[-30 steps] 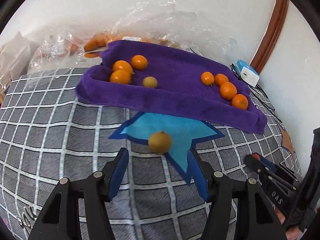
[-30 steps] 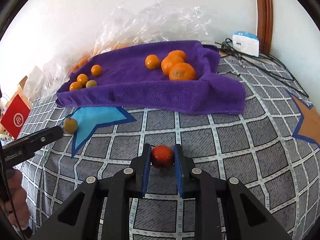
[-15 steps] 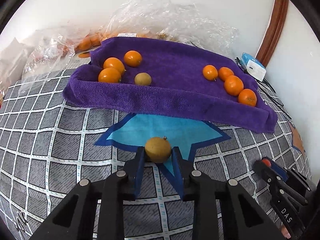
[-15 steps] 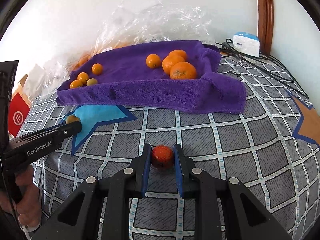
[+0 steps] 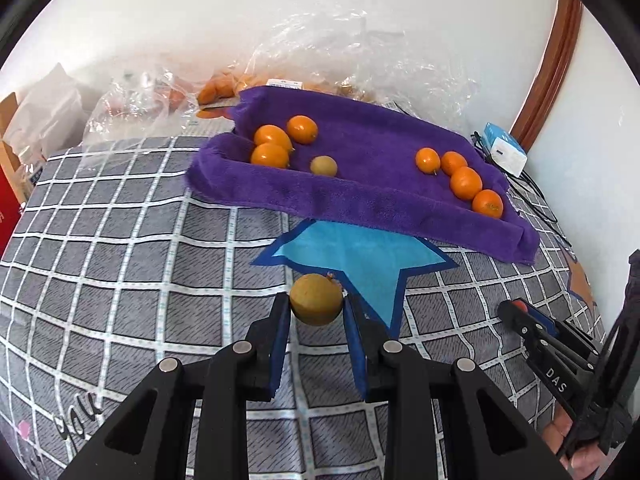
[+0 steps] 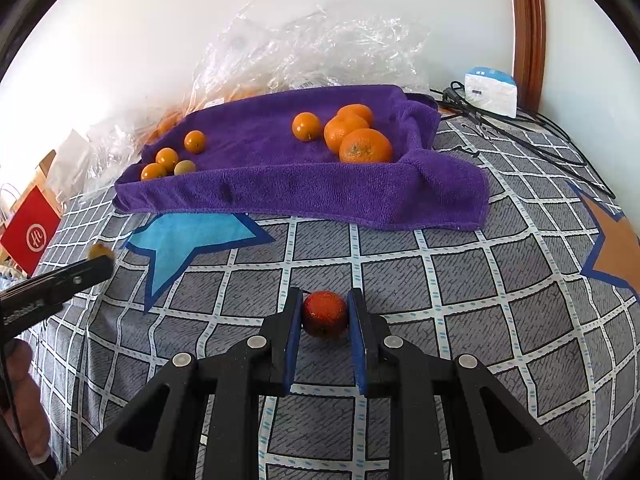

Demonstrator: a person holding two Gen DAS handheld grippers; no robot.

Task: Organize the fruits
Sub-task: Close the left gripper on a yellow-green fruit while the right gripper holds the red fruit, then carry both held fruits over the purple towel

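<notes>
My left gripper (image 5: 316,312) is shut on a yellow-brown round fruit (image 5: 316,299) and holds it just above the checked bedspread, near the blue star patch (image 5: 352,256). My right gripper (image 6: 325,316) is shut on a small red-orange fruit (image 6: 324,313) low over the bedspread. Ahead lies a purple towel (image 5: 360,196), shaped like a tray. It holds small oranges and one yellow-brown fruit (image 5: 324,165) on its left side, and several larger oranges (image 5: 464,182) on its right side. The right gripper shows at the right edge of the left wrist view (image 5: 520,312).
Crumpled clear plastic bags (image 6: 304,52) with more oranges lie behind the towel against the wall. A white and blue charger box (image 6: 490,90) with black cables sits at the back right. A red box (image 6: 32,232) stands at the left edge of the bed.
My left gripper has closed on the yellow-brown fruit and lifted it slightly off the star patch. My right gripper has kept its hold on the red-orange fruit and barely moved.
</notes>
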